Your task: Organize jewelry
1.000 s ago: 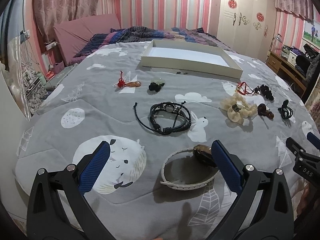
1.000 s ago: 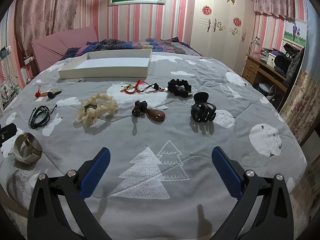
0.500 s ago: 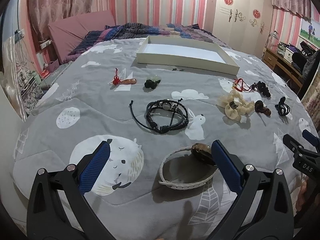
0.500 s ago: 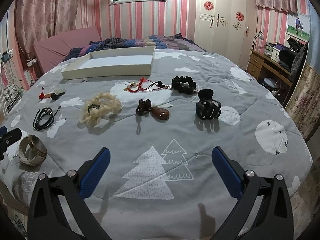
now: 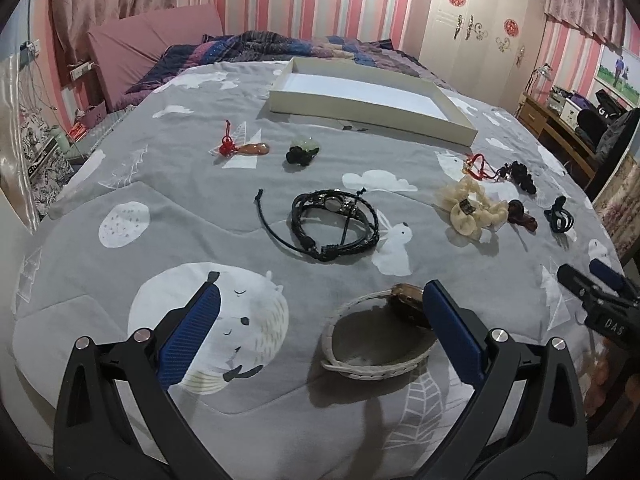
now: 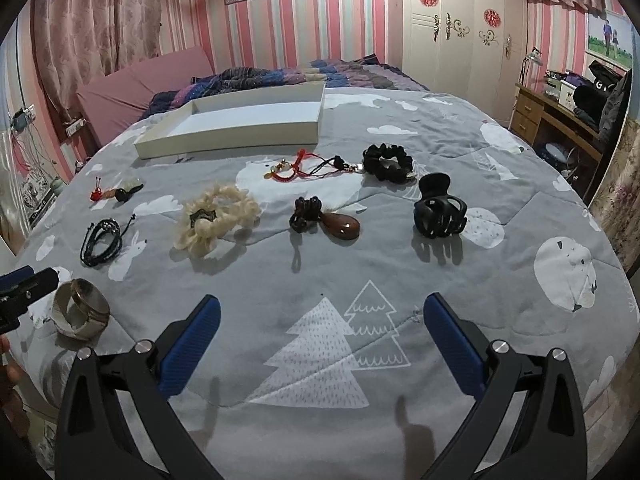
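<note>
- The white-strapped wristwatch lies on the grey bedspread right at the tip of the left gripper. It sits off-centre between the jaws, toward the right-side blue pad, whose tip covers part of the brown watch face.
- The strap forms a closed loop resting on its edge with the opening upward. Its wider span runs roughly across the jaw line, so the left jaws would need to shift right before closing around it, in my judgement.
- The left jaws stand wide apart and hold nothing.
- The right gripper also has its jaws wide and empty, above a bare patch of bedspread printed with white trees.
- In the right wrist view the wristwatch lies far to the left, well apart from those jaws, so the left gripper is clearly the nearer one for it.
- The black claw clip and the brown teardrop pendant lie ahead of the right jaws, farther up the bed.
- The shallow white box, the likely destination, lies well beyond everything toward the pillows; nothing is visible inside it.
- The black cord bracelet lies between the wristwatch and the box, in line with a forward carry.
</note>
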Demonstrator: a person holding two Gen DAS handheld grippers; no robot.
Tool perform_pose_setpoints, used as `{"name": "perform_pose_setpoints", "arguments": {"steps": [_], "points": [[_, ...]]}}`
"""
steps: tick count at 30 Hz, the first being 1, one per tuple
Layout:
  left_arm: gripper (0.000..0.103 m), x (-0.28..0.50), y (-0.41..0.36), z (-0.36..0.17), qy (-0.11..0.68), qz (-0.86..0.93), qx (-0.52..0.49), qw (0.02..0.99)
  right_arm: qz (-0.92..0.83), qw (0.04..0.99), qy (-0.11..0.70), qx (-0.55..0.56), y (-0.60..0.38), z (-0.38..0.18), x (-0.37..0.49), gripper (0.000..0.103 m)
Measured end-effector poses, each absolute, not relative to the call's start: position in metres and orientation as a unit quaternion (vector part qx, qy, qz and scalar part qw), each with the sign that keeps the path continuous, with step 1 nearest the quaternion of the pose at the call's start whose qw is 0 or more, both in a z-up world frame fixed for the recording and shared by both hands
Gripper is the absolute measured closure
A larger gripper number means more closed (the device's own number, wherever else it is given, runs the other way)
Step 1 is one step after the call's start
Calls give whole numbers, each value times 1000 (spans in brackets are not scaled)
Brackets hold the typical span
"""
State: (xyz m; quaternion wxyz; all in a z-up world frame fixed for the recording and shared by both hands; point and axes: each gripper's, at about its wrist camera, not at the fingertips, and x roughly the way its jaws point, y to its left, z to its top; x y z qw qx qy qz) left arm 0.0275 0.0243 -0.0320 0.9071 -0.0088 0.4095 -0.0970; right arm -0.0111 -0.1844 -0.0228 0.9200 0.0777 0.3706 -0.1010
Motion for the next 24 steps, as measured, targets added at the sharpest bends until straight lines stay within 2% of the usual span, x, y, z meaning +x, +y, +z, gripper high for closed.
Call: {"name": "perform_pose_setpoints", "arguments": {"steps": [16, 24], "points": [[3, 45, 34, -28, 413, -96, 4, 906, -104, 920, 370, 71, -191, -17, 4, 2], [3, 57, 26, -24, 393, -75, 69, 914, -97, 914, 385, 78, -199, -23, 23, 2]]}}
